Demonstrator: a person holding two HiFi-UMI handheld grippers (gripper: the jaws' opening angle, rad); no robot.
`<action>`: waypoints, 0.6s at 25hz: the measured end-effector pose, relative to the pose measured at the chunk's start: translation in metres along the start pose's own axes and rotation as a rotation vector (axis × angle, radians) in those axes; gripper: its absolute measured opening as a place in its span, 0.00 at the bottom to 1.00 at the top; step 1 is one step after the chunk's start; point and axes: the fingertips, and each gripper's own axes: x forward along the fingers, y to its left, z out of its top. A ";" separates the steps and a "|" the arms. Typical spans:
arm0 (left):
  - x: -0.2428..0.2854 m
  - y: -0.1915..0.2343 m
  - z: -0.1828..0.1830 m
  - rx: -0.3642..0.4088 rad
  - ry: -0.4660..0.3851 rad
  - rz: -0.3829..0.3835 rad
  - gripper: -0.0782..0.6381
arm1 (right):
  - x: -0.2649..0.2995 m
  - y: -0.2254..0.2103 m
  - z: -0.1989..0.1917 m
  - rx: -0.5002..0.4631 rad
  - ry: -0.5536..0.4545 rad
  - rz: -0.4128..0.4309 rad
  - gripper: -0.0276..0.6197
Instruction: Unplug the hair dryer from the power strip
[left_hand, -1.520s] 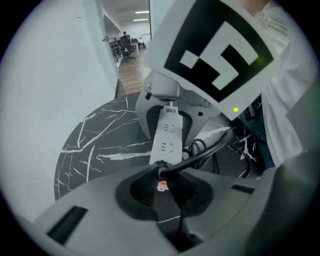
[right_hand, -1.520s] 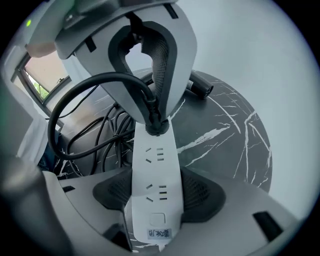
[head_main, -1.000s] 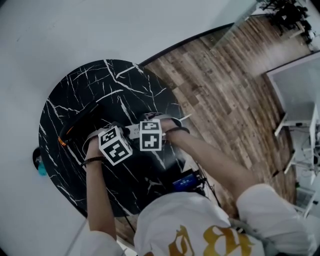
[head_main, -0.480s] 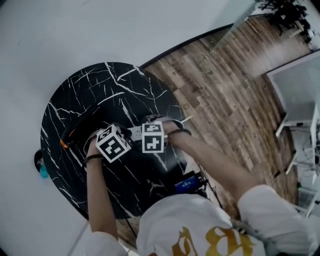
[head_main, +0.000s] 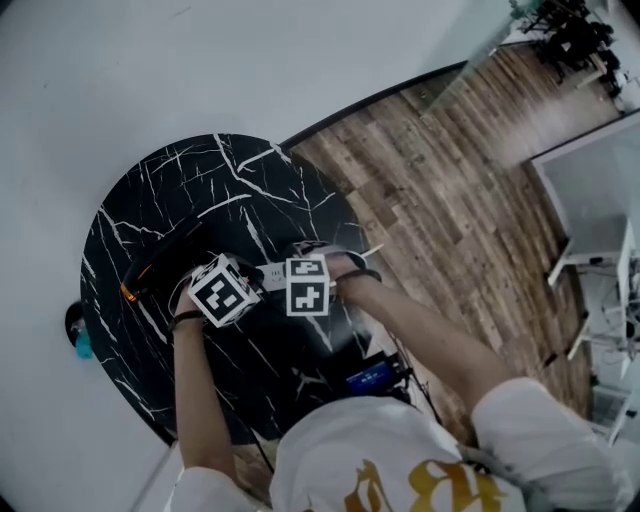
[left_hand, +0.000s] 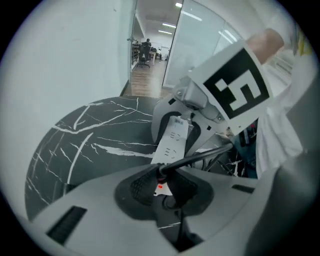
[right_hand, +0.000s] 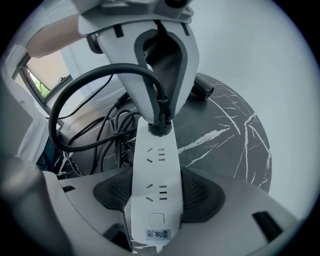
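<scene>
A person stands over a round black marble table (head_main: 260, 170) and works a handheld gripper in each hand, both pointing steeply down. The white power strip (right_hand: 156, 155) lies flat toward the table's edge beside the wooden floor. The black hair dryer (head_main: 160, 255) rests well apart from it, near the table's left edge. The right gripper (right_hand: 155, 197) has its jaws clamped across the switch end of the strip, with a dark pad pressed to each long side. The left gripper (left_hand: 160, 181) is closed on the black plug (right_hand: 160, 125), which looks fully seated in the socket at the strip's other end. The plug's cord (right_hand: 75, 97) loops away toward a tangle of cables past the table's edge. The unplugging appears set up but not yet done. To do it well, the right gripper should pin the strip firmly to the table while the left pulls straight up, in line with the pins. The pull belongs on the plug body, not the cord. A sideways yank could bend the pins or drag the strip out of its clamp.
</scene>
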 end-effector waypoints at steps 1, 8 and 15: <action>-0.002 0.002 0.004 -0.007 -0.012 -0.035 0.19 | 0.000 0.000 0.000 0.006 -0.004 0.000 0.46; -0.001 -0.003 -0.002 0.133 0.072 0.149 0.18 | -0.001 -0.001 0.001 0.019 -0.009 0.001 0.46; -0.006 0.002 0.011 0.079 -0.008 0.013 0.18 | 0.001 -0.001 0.001 0.028 -0.011 0.001 0.46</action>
